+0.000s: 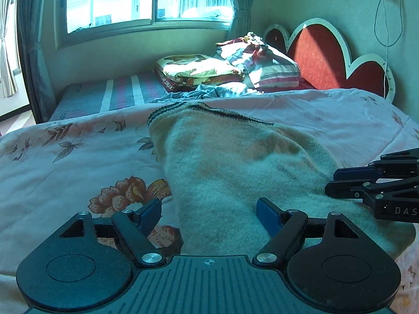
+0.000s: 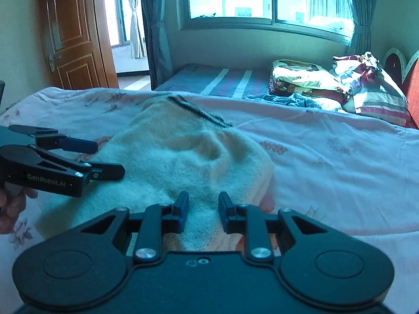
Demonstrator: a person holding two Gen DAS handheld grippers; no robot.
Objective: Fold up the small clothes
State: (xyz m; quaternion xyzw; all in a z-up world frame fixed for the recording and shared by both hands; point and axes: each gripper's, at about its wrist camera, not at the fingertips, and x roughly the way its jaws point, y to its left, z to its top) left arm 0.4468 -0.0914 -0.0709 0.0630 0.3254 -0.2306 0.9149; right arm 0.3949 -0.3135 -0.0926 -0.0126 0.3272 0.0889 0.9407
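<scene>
A cream knitted garment (image 1: pixel 235 157) edged with dark stripes is seen on a pink bedspread (image 1: pixel 65 157) printed with seemingly orange flowers.

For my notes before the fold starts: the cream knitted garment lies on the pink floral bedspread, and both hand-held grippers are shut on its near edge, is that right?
Not quite. The cream knitted garment does lie on the pink floral bedspread, but both are open: the left hand-held gripper in the left wrist view, the right hand-held gripper in the right wrist view.
</scene>
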